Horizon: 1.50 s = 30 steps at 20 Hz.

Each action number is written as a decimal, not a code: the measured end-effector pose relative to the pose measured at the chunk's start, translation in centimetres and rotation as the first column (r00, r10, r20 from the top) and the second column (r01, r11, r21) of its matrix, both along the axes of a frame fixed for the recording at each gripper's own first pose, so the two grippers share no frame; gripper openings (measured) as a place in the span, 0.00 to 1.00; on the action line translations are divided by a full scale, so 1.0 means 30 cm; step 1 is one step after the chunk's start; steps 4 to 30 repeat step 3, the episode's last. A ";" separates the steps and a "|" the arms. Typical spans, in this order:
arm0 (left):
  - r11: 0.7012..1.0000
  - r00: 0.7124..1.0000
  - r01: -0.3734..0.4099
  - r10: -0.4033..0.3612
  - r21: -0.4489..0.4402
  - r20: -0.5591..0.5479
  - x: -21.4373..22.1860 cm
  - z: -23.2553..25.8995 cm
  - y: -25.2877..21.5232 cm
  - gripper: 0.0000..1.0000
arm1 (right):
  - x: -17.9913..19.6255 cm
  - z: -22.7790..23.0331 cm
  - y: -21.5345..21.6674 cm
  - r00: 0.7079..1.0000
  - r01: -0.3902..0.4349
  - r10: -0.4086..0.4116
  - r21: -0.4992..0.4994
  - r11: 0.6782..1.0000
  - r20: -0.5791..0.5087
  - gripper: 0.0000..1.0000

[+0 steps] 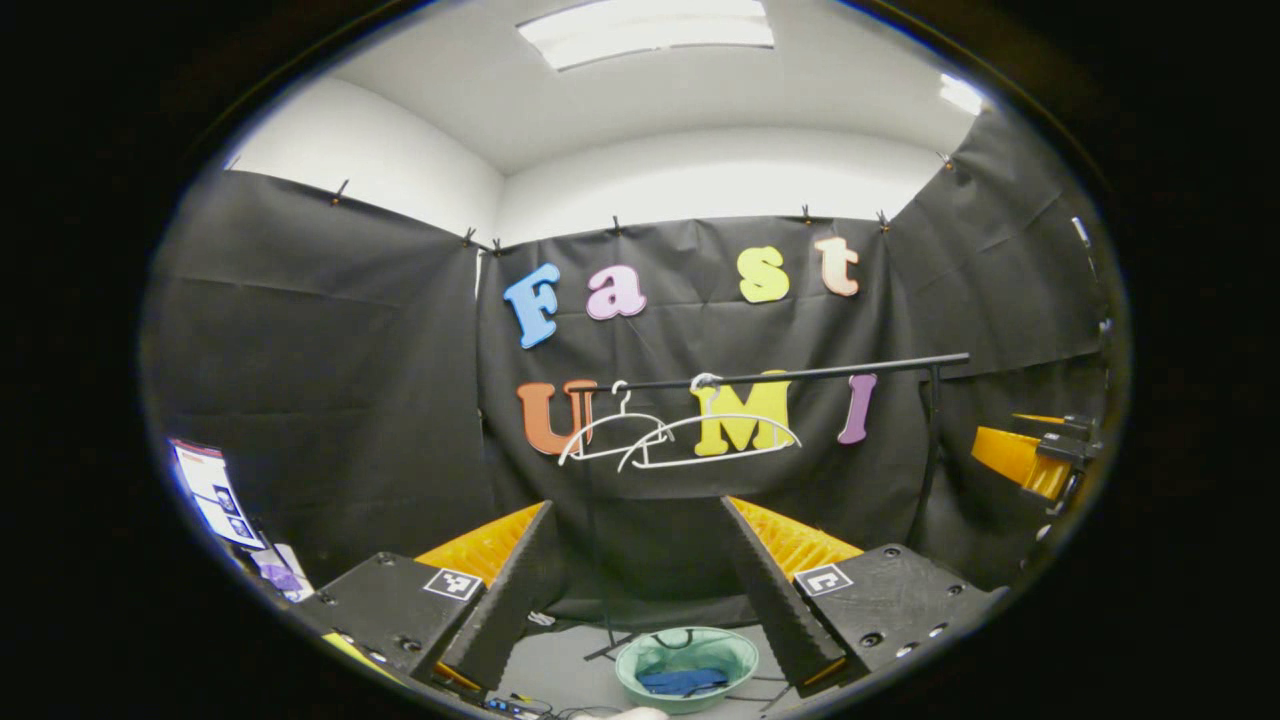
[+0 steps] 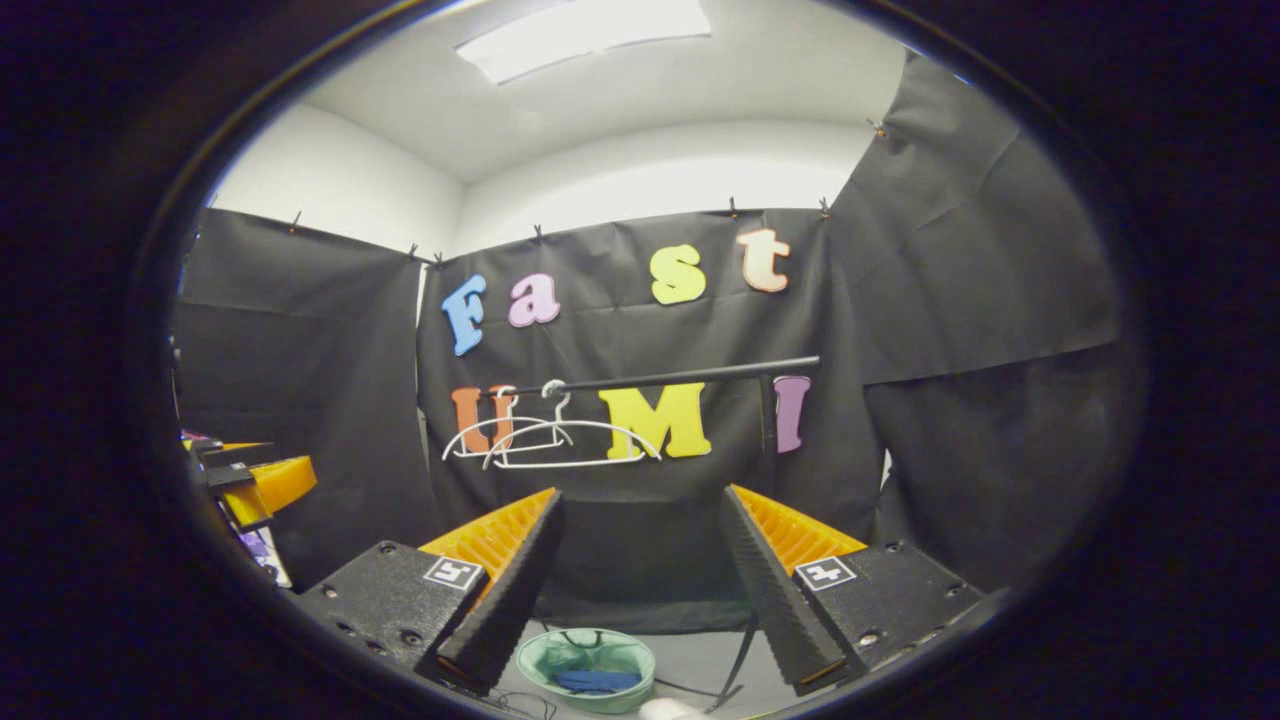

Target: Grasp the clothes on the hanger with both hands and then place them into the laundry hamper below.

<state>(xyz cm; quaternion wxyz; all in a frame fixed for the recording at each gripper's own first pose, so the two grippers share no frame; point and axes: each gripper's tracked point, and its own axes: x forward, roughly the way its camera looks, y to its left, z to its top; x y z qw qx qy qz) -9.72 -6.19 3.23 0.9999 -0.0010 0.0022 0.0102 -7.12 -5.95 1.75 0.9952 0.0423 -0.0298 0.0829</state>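
1. Rail (image 1: 800,374) runs across in front of the back wall, up high.
2. Two hangers (image 1: 690,432) hang off its left part, side by side and overlapping.
3. Hamper (image 1: 686,668) sits on the floor below, out in front of the rail.
4. Clothes (image 1: 684,682) are lying in the hamper.
5. Rail's post (image 1: 932,440) stands at the right end.

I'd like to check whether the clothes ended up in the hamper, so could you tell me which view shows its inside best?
The left gripper view: the green laundry hamper sits larger there, its rim fully open to view, with blue clothing lying inside. The right gripper view shows the same hamper smaller, blue cloth inside too.
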 end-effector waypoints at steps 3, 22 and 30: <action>1.000 1.000 -0.006 0.007 0.005 -0.007 -0.001 -0.009 0.013 0.99 | 0.004 -0.004 0.023 1.000 -0.011 0.011 0.003 1.000 -0.003 0.99; 1.000 1.000 -0.006 0.007 0.005 -0.007 -0.001 -0.009 0.013 0.99 | 0.004 -0.004 0.023 1.000 -0.011 0.011 0.003 1.000 -0.003 0.99; 1.000 1.000 -0.006 0.007 0.005 -0.007 -0.001 -0.009 0.013 0.99 | 0.004 -0.004 0.023 1.000 -0.011 0.011 0.003 1.000 -0.003 0.99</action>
